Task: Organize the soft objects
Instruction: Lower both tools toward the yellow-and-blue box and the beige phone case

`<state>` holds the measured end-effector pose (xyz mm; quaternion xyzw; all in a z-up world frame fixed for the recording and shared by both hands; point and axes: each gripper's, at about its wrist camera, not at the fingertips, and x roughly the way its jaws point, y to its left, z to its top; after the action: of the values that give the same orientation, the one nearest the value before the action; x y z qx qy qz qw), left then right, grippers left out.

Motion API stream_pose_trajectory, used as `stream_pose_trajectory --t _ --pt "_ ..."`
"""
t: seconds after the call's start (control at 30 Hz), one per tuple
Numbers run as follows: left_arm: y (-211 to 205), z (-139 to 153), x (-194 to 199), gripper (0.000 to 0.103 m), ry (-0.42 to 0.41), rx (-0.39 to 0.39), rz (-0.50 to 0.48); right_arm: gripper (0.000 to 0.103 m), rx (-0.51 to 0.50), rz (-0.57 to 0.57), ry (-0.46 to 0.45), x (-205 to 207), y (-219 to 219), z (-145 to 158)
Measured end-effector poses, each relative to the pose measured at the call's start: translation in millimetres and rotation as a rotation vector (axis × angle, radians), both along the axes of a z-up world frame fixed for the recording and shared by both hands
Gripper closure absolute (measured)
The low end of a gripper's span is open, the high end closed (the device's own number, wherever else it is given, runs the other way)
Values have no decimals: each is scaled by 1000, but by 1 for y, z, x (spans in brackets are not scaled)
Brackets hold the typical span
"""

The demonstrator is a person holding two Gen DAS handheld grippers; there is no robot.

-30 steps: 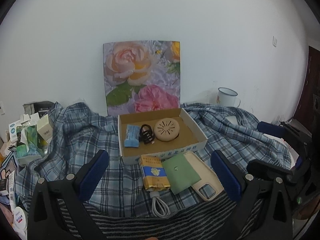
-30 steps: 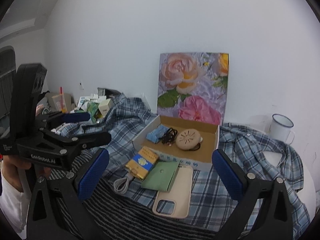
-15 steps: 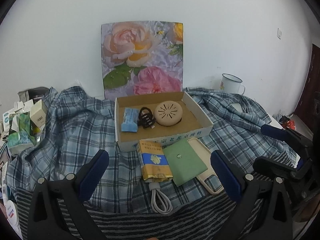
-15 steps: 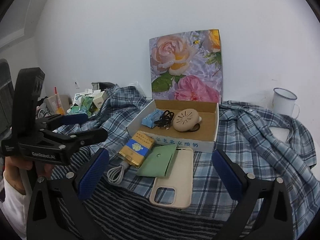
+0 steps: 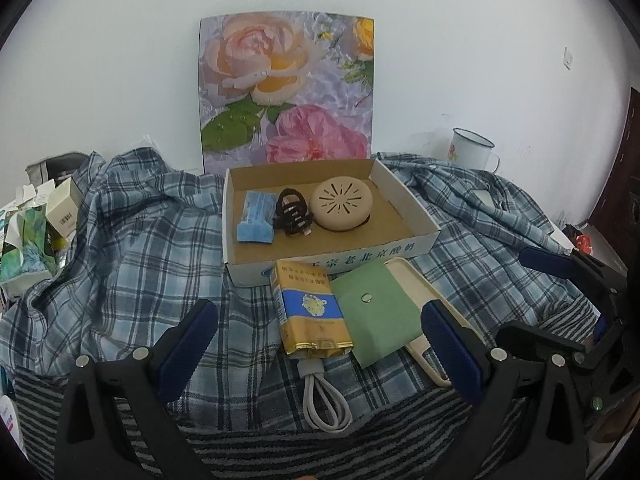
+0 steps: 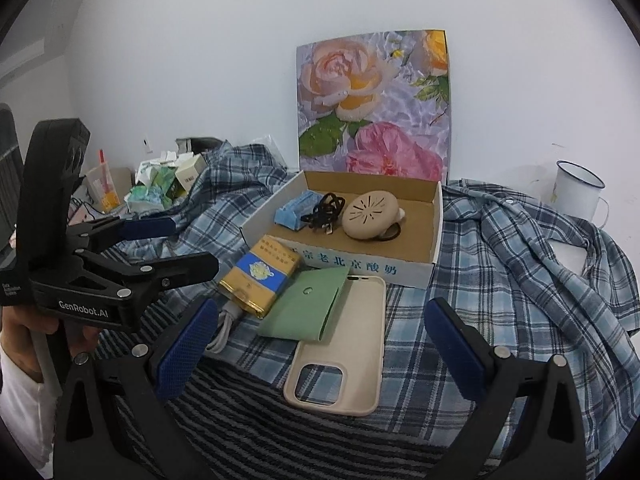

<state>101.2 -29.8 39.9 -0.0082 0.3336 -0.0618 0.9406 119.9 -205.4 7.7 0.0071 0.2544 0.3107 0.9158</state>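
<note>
Partly done, by the look of it. The box (image 5: 404,216) sits on the plaid cloth (image 5: 120,248) and already holds three things: a blue pack (image 5: 256,223) at its left, a black cable (image 5: 293,213) in the middle, a round beige pad (image 5: 342,208) touching the cable. The box's right part is bare cardboard.

Four items are left outside, all lying just in front of the box: a yellow-blue pack (image 5: 310,312), a white cable (image 5: 323,396) poking out from under its near end, a green pouch (image 5: 374,312) just beside the pack, a beige phone case (image 6: 340,344) partly under the pouch.

Left gripper (image 5: 318,354): jaws wide apart, nothing held, hovering over the pack and pouch. Right gripper (image 6: 320,346): jaws also wide apart, empty, hovering over the phone case. Neither touches anything.

Judgement: roughly halfway; likely next pick is the pouch or pack for the left, the case for the right. The overlap of pouch and case may drag one with the other.

Mug (image 6: 578,192) and flower board (image 5: 286,92) at the back look irrelevant.
</note>
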Motion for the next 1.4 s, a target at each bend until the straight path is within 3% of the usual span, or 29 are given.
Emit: stream_pose_trajectory --t 0.3,0.77,0.97,1.1,1.4 --pt "4 -16 17 0 43 12 13 0 -23 36 82 18 8 -17" --pt "11 -46 36 0 118 5 19 1 -239 28 216 44 34 -60" --pt "10 -50 38 0 135 4 18 18 -278 25 225 47 40 -68" --pt "7 -54 41 0 150 21 22 20 -309 31 213 45 47 -70" --pt "0 -57 52 0 175 77 38 25 -278 36 214 45 42 -69"
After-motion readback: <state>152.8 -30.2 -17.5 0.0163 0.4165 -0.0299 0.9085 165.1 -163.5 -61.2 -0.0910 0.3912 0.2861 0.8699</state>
